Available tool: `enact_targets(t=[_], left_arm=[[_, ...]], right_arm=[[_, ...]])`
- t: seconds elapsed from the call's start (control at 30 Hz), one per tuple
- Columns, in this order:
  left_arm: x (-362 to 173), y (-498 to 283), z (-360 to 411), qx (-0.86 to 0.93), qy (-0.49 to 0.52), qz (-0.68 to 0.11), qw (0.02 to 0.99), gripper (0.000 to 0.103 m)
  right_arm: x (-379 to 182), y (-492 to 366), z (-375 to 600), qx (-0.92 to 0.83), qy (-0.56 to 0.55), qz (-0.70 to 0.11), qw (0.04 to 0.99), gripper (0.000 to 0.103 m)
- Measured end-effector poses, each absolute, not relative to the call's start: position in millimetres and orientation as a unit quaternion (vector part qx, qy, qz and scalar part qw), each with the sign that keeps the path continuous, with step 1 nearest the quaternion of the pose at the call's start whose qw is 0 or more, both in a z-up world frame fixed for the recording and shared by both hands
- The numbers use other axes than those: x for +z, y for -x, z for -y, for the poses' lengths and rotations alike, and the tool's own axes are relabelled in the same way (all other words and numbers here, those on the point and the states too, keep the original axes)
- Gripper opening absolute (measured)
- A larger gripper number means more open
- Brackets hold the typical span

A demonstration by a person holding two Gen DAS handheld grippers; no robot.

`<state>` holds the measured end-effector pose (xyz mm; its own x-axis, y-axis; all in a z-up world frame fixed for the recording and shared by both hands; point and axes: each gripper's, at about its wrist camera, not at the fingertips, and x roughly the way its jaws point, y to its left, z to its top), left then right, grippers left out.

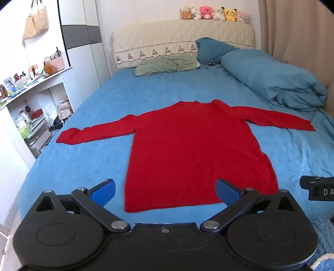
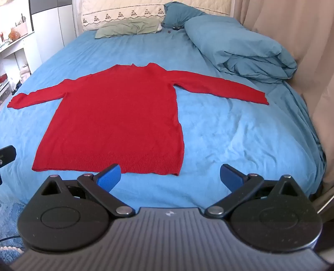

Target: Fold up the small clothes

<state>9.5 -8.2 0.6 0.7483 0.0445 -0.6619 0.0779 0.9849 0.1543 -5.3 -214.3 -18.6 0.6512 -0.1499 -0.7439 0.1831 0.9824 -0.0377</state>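
Observation:
A red knit sweater [image 1: 187, 146] lies flat on the blue bed sheet [image 1: 100, 116], both sleeves spread out sideways, hem toward me. It also shows in the right wrist view [image 2: 117, 116]. My left gripper [image 1: 166, 191] is open and empty, held above the hem at its left half. My right gripper [image 2: 171, 177] is open and empty, just in front of the hem's right corner. The right gripper's body shows at the right edge of the left wrist view [image 1: 317, 190].
A rolled blue duvet [image 1: 273, 81] lies along the bed's right side by a beige curtain [image 2: 292, 31]. A green pillow [image 1: 167, 65] and a cream headboard [image 1: 183, 39] with plush toys [image 1: 213, 13] are at the far end. White shelves [image 1: 31, 108] stand left.

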Motion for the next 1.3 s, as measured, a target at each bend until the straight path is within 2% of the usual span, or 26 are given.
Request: enact_targets(t=[0.07, 1.3], left_arm=[[7, 3, 6, -0.013, -0.074, -0.332, 0.940, 0.103], [5, 7, -1, -0.004, -0.065, -0.328, 0.942, 0.103]], right_arm=[[-19, 6, 214, -0.091, -0.021, -0.408, 0.908, 0.103], [-10, 10, 210, -0.081, -0.020, -0.406, 0.910, 0.103]])
